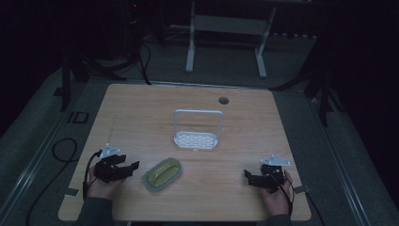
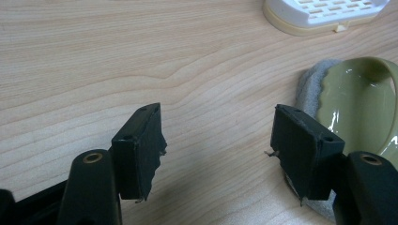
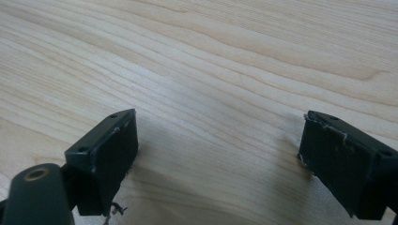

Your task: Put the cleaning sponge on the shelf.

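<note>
text: none legible | labels: none | numbers: none | signs: none

On the dim table point(image 1: 141, 108), a green dish point(image 1: 163, 174) lies just beside the left gripper point(image 1: 134, 165), seemingly untouched.

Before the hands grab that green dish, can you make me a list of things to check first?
1. Left gripper open: ok, its fingers stand wide apart with bare wood between them.
2. Right gripper open: ok, nothing between its fingers.
3. Green dish within reach: ok, it lies on the table just beside the left gripper.
4. Dish free to lift: ok, no finger touches it; it sits on a grey pad.
5. White rack out of the way: ok, it stands apart, farther back on the table.
6. Dish empty and dry: cannot tell, its inside only looks shiny.
</note>
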